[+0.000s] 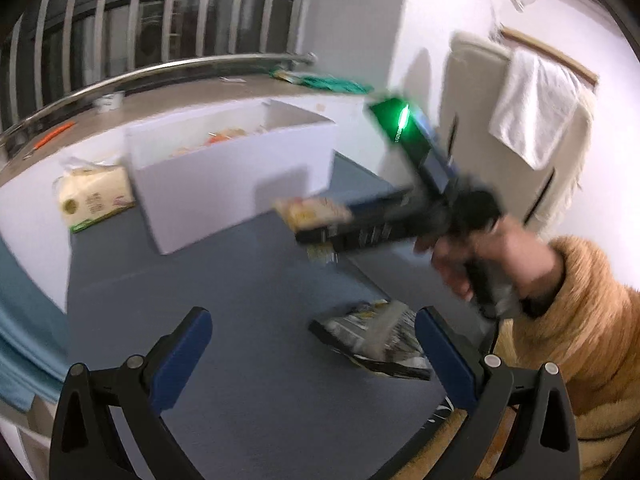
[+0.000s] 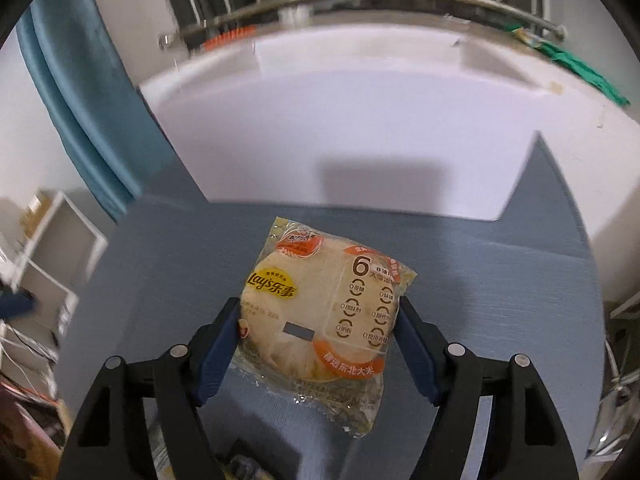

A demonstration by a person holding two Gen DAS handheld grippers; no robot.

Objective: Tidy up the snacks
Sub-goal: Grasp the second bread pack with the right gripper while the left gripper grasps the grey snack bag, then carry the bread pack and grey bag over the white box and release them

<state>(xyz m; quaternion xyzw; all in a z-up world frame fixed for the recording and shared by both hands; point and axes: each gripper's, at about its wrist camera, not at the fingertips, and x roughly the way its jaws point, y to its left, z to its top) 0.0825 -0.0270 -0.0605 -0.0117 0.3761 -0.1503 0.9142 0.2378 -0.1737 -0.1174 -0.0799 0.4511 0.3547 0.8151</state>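
Observation:
My right gripper is shut on a Lay's rice cracker packet and holds it above the grey-blue table, in front of the white box. In the left wrist view the right gripper carries the packet in the air near the white box, which holds several snacks. My left gripper is open and empty above the table. A black and white snack packet lies on the table beside its right finger.
A yellow tissue pack lies left of the box. A window ledge with a steel rail runs behind. A chair with a white towel stands at the right. A blue curtain hangs at the left.

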